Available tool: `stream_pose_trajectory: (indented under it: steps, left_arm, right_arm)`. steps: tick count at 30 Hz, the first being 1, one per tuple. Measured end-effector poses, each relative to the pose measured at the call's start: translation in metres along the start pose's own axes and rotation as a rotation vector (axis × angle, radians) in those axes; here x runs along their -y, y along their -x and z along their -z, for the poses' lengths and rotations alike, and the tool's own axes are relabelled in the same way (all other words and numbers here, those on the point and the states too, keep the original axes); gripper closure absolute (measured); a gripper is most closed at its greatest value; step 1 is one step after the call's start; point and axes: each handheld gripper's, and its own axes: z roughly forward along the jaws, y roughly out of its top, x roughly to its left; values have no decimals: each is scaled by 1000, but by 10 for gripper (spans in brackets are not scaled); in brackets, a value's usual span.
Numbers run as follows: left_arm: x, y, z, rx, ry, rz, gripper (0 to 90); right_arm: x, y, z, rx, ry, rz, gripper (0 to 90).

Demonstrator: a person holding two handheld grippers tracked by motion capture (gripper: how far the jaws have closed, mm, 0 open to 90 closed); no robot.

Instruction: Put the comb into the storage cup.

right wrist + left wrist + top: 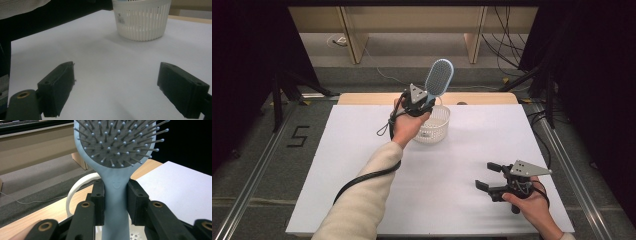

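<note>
A light blue hairbrush (439,78) with grey bristles stands upright over a white slotted basket (435,126) at the back of the white table. My left gripper (424,103) is shut on its handle, and in the left gripper view both black pads press the hairbrush handle (115,202) from either side, brush head up. The basket rim (75,187) curves just below the jaws. Over the table's front right, my right gripper (488,176) is held low with its jaws wide apart and nothing between them. In the right gripper view the basket (141,18) stands well ahead of the right gripper (116,87).
The white table top (452,165) sits on a wooden bench whose far edge (482,98) shows behind the basket. Cables trail from both grippers. Dark frames and rails flank the table on both sides.
</note>
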Motion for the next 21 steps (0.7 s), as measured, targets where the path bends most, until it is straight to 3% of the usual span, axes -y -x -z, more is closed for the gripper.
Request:
stream_pose_trajectory:
  steps: [21]
  left_arm:
    - [7,-2,-3,10,-5,-12,695]
  right_arm:
    - [0,0,0,-1,0,0,153]
